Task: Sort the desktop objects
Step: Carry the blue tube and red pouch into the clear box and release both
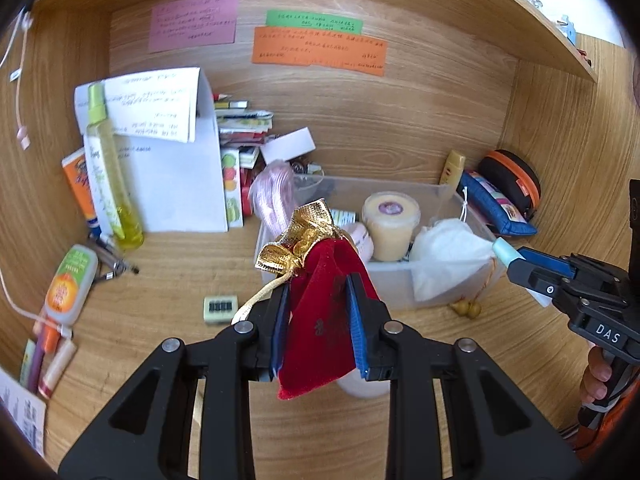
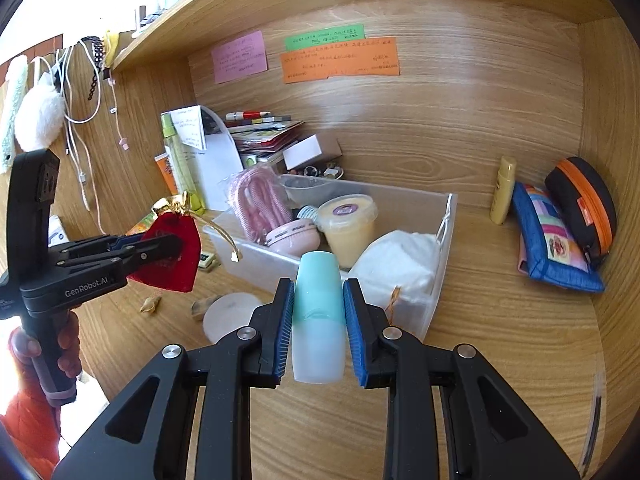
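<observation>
My left gripper (image 1: 319,286) is shut on a red velvet pouch (image 1: 320,316) with a gold top, held above the desk in front of the clear plastic bin (image 1: 394,284). The pouch also shows in the right wrist view (image 2: 170,254). My right gripper (image 2: 319,288) is shut on a pale teal and white bottle (image 2: 318,316), held just before the bin (image 2: 440,240). In the left wrist view the right gripper (image 1: 510,258) hangs at the bin's right end. The bin holds a yellow jar (image 2: 348,224), pink cord (image 2: 256,204), a pink case and a white pouch (image 2: 400,262).
A blue pouch (image 2: 548,240), black and orange case (image 2: 584,204) and yellow tube (image 2: 505,188) sit at the right. Papers, a spray bottle (image 1: 108,172) and a book pile stand at the back left. Small items (image 1: 218,308) and a white lid (image 2: 230,316) lie on the desk.
</observation>
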`<move>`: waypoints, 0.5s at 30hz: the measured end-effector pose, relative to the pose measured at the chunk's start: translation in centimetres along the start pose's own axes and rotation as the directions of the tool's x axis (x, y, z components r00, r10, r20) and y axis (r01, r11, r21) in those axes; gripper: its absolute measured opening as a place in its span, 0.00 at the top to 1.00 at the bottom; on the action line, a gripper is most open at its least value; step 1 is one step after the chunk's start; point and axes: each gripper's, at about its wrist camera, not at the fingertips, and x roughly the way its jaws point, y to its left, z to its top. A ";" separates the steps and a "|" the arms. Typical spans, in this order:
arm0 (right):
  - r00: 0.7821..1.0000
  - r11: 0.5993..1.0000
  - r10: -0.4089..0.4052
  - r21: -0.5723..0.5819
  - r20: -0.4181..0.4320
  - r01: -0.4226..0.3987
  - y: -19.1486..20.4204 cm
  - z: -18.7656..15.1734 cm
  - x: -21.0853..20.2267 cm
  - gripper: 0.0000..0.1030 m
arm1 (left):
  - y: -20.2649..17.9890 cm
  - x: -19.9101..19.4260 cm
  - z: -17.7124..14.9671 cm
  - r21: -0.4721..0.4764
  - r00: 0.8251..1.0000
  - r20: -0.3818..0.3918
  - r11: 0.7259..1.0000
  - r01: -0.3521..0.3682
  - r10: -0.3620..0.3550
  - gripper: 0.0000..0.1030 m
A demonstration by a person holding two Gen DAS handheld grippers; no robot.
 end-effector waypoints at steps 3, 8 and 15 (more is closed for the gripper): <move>1.000 1.000 -0.002 0.000 -0.001 0.002 -0.4 0.8 0.5 0.78 | 0.3 0.5 1.0 -0.001 1.000 0.003 1.000 0.001 -0.001 0.74; 1.000 1.000 0.004 -0.005 0.004 -0.004 -0.6 2.2 1.4 0.78 | 0.6 1.1 2.7 -0.003 1.000 0.011 1.000 0.019 -0.019 0.74; 1.000 0.999 0.008 -0.032 -0.001 -0.008 -0.3 4.0 3.1 0.78 | 0.1 2.0 4.6 0.021 0.999 0.029 0.999 0.030 -0.030 0.74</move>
